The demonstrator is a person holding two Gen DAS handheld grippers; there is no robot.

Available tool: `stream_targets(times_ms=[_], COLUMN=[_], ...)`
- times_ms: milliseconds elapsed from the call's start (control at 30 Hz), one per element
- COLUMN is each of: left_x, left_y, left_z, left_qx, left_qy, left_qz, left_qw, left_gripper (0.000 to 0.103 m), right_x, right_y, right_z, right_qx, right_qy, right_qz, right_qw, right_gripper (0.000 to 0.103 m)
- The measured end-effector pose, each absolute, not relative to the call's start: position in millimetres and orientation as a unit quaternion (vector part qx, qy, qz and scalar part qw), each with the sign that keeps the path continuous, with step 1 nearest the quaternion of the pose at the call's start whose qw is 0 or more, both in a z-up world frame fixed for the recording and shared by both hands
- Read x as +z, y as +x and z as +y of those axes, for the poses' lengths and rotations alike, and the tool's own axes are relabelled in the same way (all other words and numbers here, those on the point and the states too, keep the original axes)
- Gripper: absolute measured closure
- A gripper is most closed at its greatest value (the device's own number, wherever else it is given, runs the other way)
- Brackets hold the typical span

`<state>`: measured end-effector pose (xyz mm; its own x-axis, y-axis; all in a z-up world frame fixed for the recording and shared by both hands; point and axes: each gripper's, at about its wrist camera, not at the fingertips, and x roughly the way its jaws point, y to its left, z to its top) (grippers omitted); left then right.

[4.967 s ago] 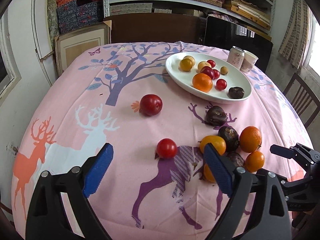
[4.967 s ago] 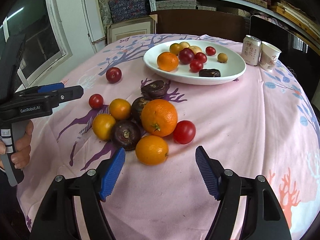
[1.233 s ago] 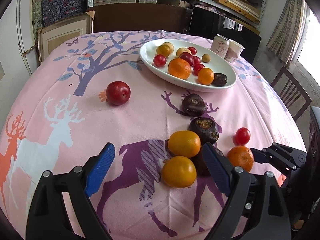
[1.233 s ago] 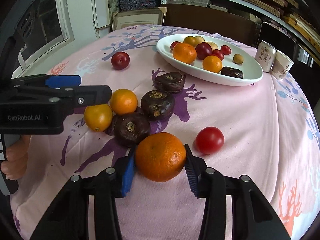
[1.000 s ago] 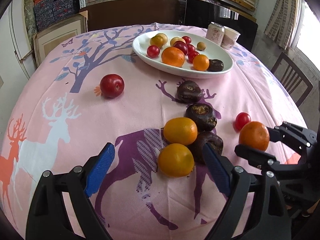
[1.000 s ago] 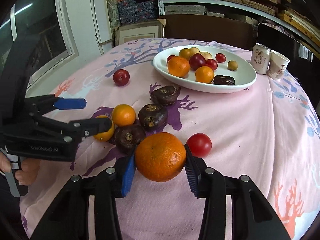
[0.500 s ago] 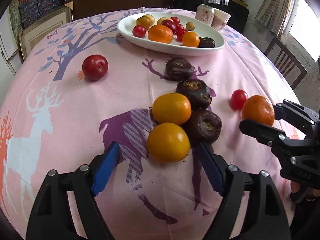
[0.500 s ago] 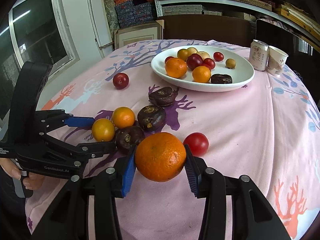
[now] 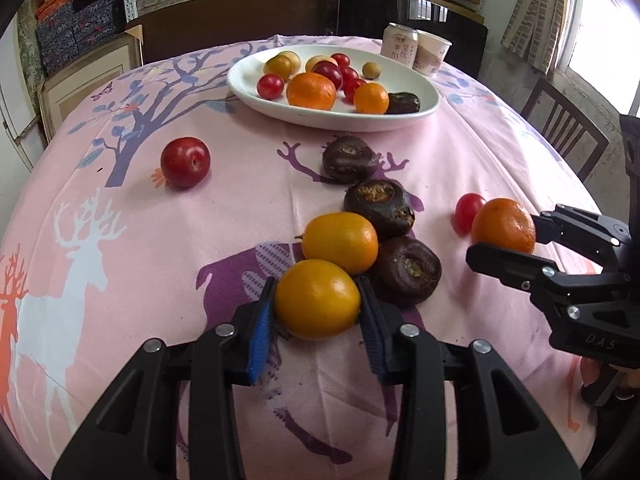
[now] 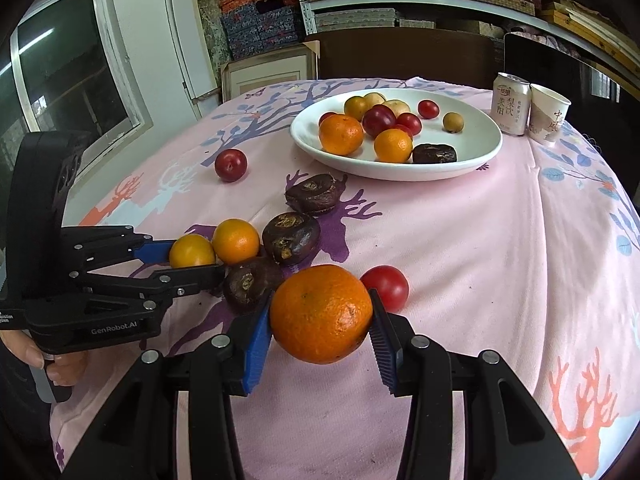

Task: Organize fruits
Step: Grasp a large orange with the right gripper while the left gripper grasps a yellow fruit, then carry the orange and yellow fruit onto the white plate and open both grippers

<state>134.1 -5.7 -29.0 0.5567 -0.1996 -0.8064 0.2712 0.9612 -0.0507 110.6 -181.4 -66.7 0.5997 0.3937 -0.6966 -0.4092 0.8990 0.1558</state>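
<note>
Covering the whole round table is a big pink cloth (image 9: 120,240) with deer and trees on it. Far across it sits a wide white plate (image 9: 424,96), already holding oranges, little red fruits and one dark fruit. A can (image 9: 398,50) and a paper cup (image 9: 432,54) stand just behind the plate.

The left claw (image 9: 318,312) is squeezing in on a yellow-orange fruit (image 9: 316,298). Its blue pads (image 9: 262,322) sit tight on both sides of that fruit, which rests on the cloth. Touching it at the back is a second yellow-orange fruit (image 9: 340,242). A dark brown fruit (image 9: 406,270) lies just beside the claw's right finger, so that side is crowded. Two more dark fruits (image 9: 378,208) trail off toward the plate.

The right claw (image 10: 320,328) is clamped on a big orange (image 10: 320,312) and holds it up off the cloth. Its jaws are only as wide as the orange. A small red tomato (image 10: 386,284) lies on the cloth just behind it.

A red plum (image 9: 186,162) sits alone, well apart from the others, near the tree picture.

On the left side of the cloth, around the white deer, the way is open. The cloth is also bare on the right side between the tomato and the plate. The near edge of the table curves down right under both claws.
</note>
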Motion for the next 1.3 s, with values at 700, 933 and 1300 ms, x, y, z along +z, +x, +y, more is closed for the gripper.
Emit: stream_targets(times_ms=[700, 933, 1300], left_x=[39.9, 46.4, 13.2], left_y=[172.8, 236.4, 315.2], left_z=[-7.6, -26.7, -34.3], left_qx=[-0.075, -0.064, -0.054], left_qy=[0.005, 0.022, 0.009], left_qz=[0.407, 0.405, 0.427], left_qw=[0.910, 0.912, 0.903], left_gripper=[0.065, 0.065, 0.064], right_x=[-2.9, -8.9, -29.1], right_y=[132.3, 188.4, 254.0], right_z=[-221.6, -227.4, -201.9], right_qx=[0.162, 0.163, 0.156], right_qy=[0.019, 0.029, -0.022], right_qz=[0.292, 0.313, 0.327], right_qw=[0.943, 0.935, 0.932], right_gripper=[0.057, 0.057, 0.056])
